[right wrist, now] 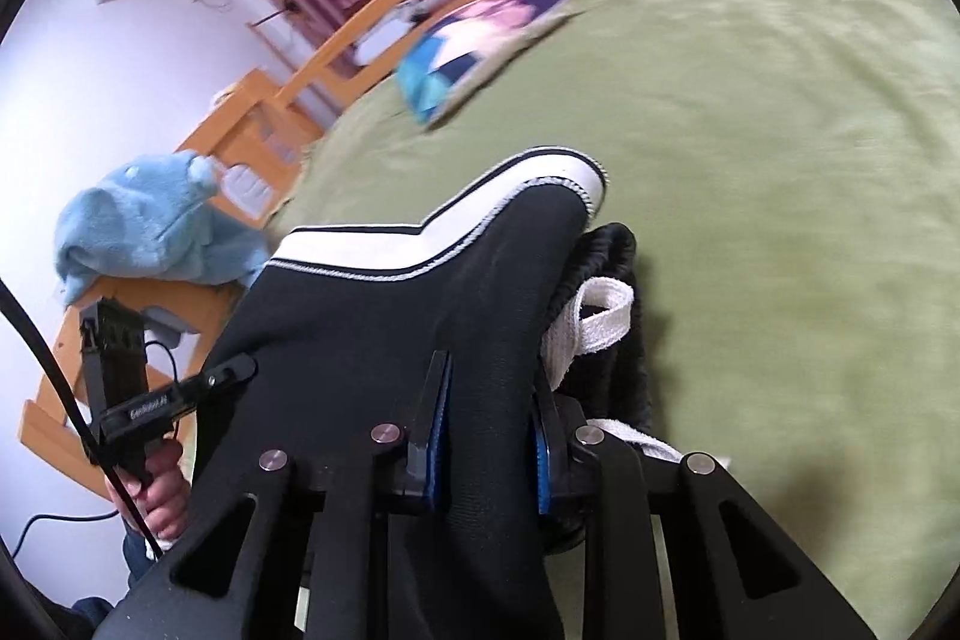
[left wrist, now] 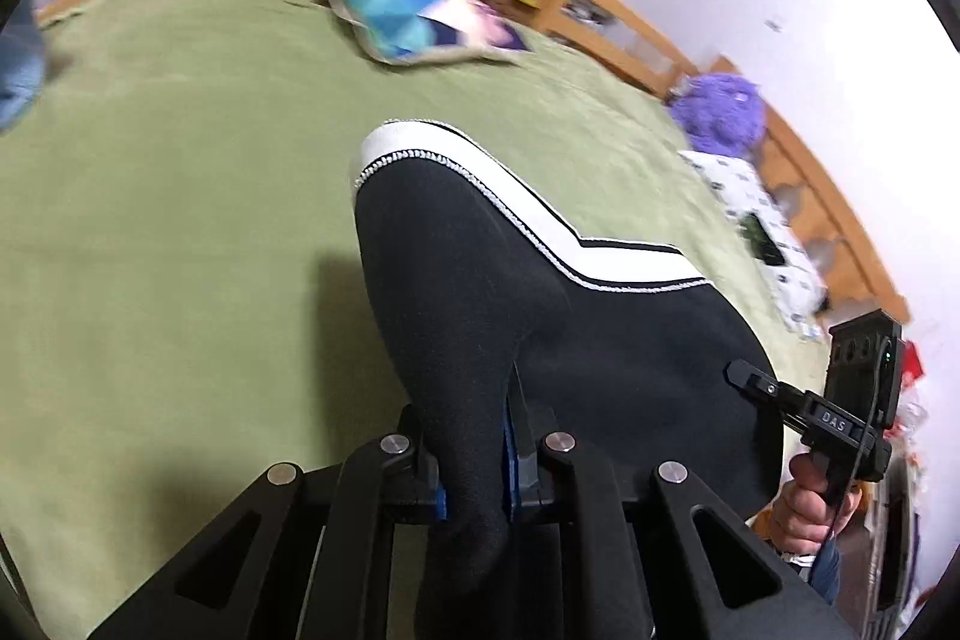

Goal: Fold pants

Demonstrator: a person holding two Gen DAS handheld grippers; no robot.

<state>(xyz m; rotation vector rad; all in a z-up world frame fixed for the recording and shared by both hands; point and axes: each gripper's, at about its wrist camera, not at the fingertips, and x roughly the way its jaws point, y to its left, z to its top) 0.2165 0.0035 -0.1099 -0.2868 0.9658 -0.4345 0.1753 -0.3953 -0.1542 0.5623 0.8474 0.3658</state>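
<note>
Pants, black with white side stripe, hang lifted over the green bedspread, pinched at both near ends. Left gripper clenched on a thick fold; right gripper clenched on fabric near the waistband, white drawstring dangling loose beside it. Risk: uneven pull skews the fold, or the drawstring snags on a finger.

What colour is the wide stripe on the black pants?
White, edged with thin black and white piping, on the pants. It shows best in the left wrist view.
</note>
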